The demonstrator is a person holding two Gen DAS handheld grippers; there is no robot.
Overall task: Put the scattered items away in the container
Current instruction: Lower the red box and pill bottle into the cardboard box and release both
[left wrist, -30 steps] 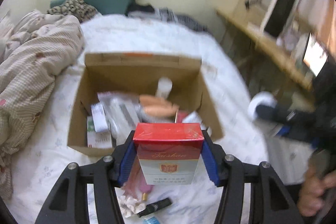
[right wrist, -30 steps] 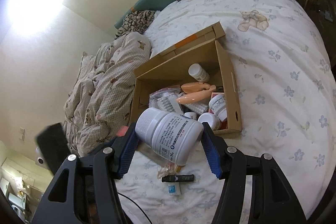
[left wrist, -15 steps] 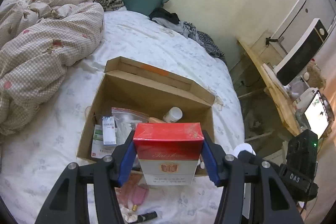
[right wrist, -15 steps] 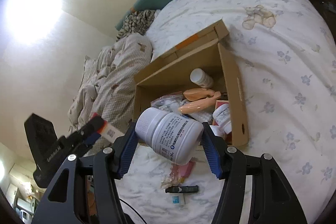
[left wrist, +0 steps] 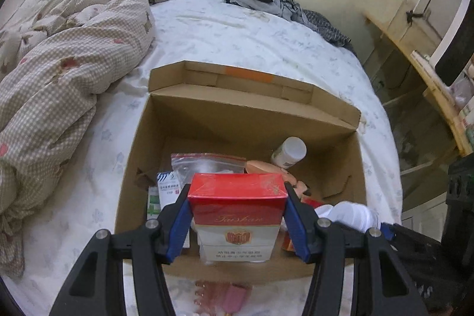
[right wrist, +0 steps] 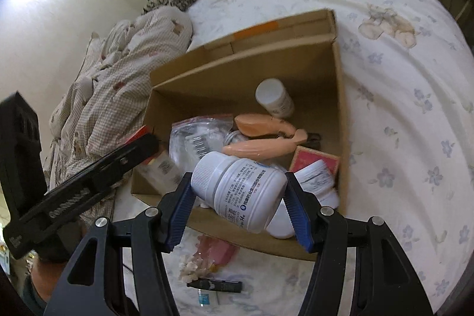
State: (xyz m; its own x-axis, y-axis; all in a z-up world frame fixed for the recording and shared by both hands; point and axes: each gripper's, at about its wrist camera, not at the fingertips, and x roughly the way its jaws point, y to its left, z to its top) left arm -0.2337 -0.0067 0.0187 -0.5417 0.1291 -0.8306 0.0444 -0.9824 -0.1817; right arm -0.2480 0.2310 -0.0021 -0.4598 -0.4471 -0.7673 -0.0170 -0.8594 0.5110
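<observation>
While both loads hang over the cardboard box (left wrist: 139,138), the left gripper (left wrist: 237,215) pinches a light, crushable cigarette pack (left wrist: 237,206) by its sides; the right gripper (right wrist: 237,197) clamps a smooth, slippery pill bottle (right wrist: 240,194) tilted.

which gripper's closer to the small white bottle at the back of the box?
Right, narrowly. The right gripper, holding a big white bottle, is on the small bottle's side of the box. The left gripper, holding a red pack, sits across from it.
</observation>
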